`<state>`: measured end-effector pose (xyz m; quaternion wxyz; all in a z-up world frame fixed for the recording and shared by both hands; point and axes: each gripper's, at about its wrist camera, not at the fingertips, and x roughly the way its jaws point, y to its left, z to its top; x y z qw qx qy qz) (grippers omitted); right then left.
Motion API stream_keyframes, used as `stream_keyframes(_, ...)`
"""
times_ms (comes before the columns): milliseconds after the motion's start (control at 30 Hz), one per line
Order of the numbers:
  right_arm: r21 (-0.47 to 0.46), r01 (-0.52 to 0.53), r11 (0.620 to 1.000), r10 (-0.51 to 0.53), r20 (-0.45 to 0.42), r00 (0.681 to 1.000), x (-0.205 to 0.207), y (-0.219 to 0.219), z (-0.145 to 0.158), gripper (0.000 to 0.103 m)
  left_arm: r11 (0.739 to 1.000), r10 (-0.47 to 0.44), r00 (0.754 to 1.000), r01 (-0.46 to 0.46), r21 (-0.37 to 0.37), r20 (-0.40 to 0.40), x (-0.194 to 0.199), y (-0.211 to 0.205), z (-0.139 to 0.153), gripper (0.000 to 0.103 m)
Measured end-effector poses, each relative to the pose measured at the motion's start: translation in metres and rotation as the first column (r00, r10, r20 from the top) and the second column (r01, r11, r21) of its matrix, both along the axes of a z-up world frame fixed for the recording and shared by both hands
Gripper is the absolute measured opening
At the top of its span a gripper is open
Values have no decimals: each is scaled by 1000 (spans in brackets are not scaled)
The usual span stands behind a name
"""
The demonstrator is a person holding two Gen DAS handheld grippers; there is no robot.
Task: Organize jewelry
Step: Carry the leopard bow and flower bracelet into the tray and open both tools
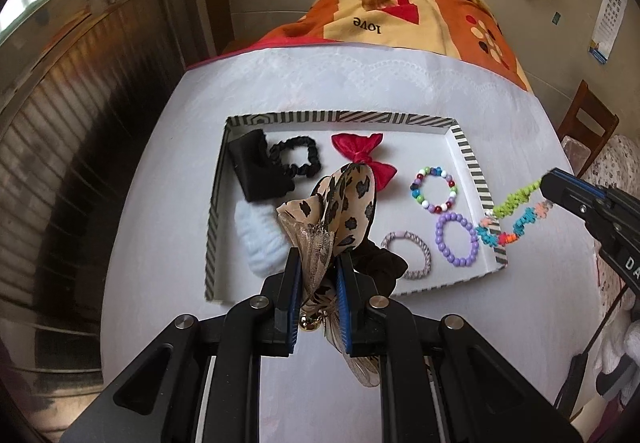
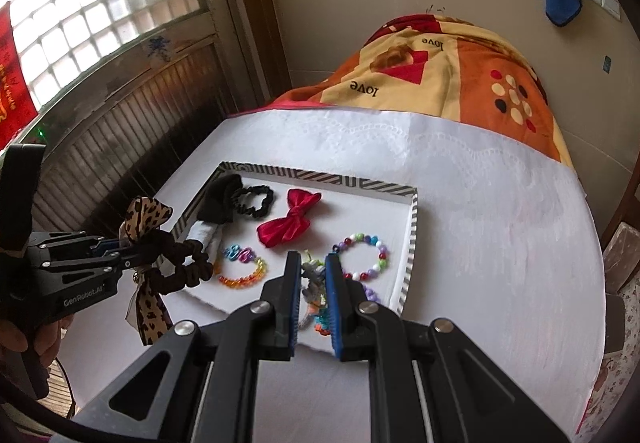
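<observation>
My left gripper (image 1: 316, 263) is shut on a leopard-print bow hair tie (image 1: 344, 203) with a dark brown scrunchie (image 1: 380, 263) attached, held above the near side of the striped-rim tray (image 1: 340, 118). Seen from the right wrist, the left gripper (image 2: 132, 249) holds this bow (image 2: 146, 219) over the tray's left rim. My right gripper (image 2: 313, 263) is shut on a multicoloured coil hair tie (image 2: 312, 277). In the left wrist view that coil tie (image 1: 512, 219) dangles from the right gripper (image 1: 546, 185) over the tray's right corner.
The tray holds a black bow (image 1: 256, 167), a black scrunchie (image 1: 296, 159), a red bow (image 1: 360, 155), a mixed-colour bead bracelet (image 1: 434, 189), a purple bead bracelet (image 1: 456, 239), a pink hair tie (image 1: 408, 255), a white fluffy scrunchie (image 1: 260, 239) and a rainbow bracelet (image 2: 242, 269). White tablecloth (image 1: 360, 83) surrounds the tray.
</observation>
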<state>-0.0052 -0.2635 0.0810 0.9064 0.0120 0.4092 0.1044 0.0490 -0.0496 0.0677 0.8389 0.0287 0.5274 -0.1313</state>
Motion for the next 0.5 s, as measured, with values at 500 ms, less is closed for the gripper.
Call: stream_keyframes(500,-23,0,1000,-1,-66,998,89,2,-22,12,994,-60,994,51,-98,-88,55,-50,-29,0)
